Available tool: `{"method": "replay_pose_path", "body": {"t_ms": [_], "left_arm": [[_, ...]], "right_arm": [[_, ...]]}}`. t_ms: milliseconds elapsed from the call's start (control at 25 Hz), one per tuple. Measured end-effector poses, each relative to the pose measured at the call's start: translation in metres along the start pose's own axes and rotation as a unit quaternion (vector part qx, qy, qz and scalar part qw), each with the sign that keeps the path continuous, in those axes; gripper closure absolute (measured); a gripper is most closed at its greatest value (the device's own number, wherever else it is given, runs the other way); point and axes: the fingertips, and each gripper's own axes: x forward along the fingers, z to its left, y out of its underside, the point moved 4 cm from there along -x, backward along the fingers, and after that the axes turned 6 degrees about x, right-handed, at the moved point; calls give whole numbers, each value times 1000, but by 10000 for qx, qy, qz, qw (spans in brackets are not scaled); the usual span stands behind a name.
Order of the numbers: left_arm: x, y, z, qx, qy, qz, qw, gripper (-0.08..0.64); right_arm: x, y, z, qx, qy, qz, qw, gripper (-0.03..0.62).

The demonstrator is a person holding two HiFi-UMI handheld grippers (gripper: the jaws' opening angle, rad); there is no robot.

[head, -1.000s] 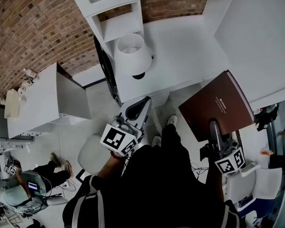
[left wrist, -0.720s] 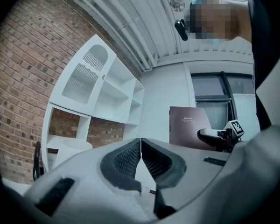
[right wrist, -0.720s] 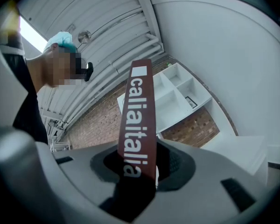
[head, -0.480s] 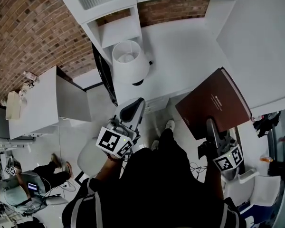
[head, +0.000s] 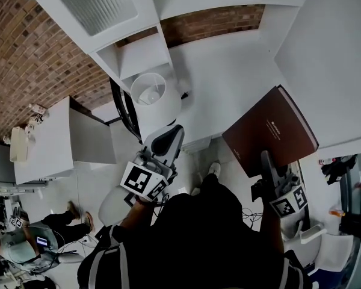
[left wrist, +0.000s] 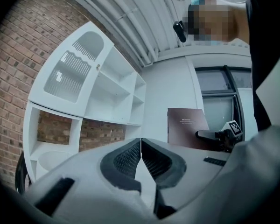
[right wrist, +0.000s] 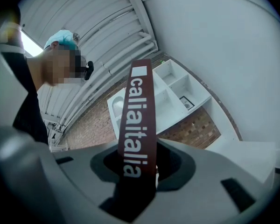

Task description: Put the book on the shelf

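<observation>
A thin brown book (head: 271,131) with white print stands upright in my right gripper (head: 266,161), which is shut on its lower edge. In the right gripper view the spine (right wrist: 137,120) rises between the pads of that gripper (right wrist: 140,169). My left gripper (head: 168,138) is shut and empty, its pads pressed together (left wrist: 141,149), at the desk's near edge under the lamp. The left gripper view shows the book (left wrist: 186,124) off to the right. The white shelf unit (head: 135,53) with open compartments stands ahead on the left, and it also shows as the shelf unit (left wrist: 107,92) and beyond the spine (right wrist: 175,90).
A white lamp shade (head: 151,92) stands on the white desk (head: 228,71) below the shelf. Beside it a dark flat panel (head: 121,107) stands on edge. A white cabinet (head: 48,140) is at the left, brick wall behind. Another person (head: 24,242) sits low left.
Both grippers have moved forward towards the desk and shelf unit, the book still held in the right one. The shelf and lamp now sit lower and further left in the head view.
</observation>
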Motion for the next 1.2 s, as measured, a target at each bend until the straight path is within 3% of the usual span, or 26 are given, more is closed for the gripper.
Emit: {"method": "replay_pose_path", "body": {"t_ms": [680,1200], "left_arm": [[103,-6,35,124,-320,-60,9994,540],[129,-18,64,203,-452,-183,9986,540]], "right_arm": [[87,-40,-97,-12,-232,235,9995,440],[154,-59,-113,-328,-530,134,9980,440]]}}
